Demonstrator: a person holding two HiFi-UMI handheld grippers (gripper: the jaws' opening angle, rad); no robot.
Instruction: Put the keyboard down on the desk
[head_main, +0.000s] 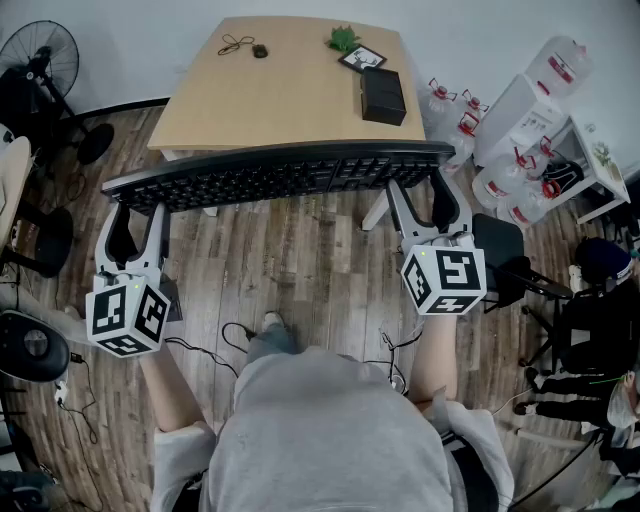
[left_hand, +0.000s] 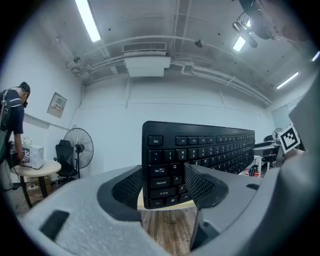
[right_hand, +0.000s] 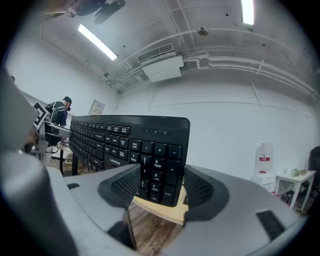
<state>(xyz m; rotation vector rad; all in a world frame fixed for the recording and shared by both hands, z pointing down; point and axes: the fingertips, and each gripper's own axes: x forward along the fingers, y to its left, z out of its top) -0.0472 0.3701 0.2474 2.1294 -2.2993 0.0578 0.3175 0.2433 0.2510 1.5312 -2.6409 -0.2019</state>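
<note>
Now the left gripper (head_main: 135, 215) is closed on the left end of the keyboard (head_main: 280, 175), and the right gripper (head_main: 428, 200) is closed on its right end. In the left gripper view the jaws stand wide, and the end of the keyboard (left_hand: 200, 150) with the Esc and Tab keys sits between the two ribbed pads (left_hand: 129, 187). In the right gripper view the number keys of the keyboard (right_hand: 125, 140) are between the jaws in the same way. Each gripper carries a cube with square markers (head_main: 128, 318) near the person's hand.

The keyboard is black and long. It is in the air, almost level, with the keys facing up to the person. It hangs over the wooden floor (head_main: 300, 270), just in front of the near edge of the desk (head_main: 280, 100), and it does not touch the desk.

On the desk, toward the far side, lie a black box (head_main: 383, 96), a small green plant (head_main: 343, 39), a dark framed card (head_main: 362, 59), a mouse (head_main: 260, 50) and a thin cable (head_main: 237, 43). The near part of the desk top is bare.

At the left of the desk stands a fan (head_main: 40, 60). At the right are large water bottles (head_main: 560, 65). In the left gripper view a person (left_hand: 12, 125) stands at a round table (left_hand: 35, 170) by the wall.
</note>
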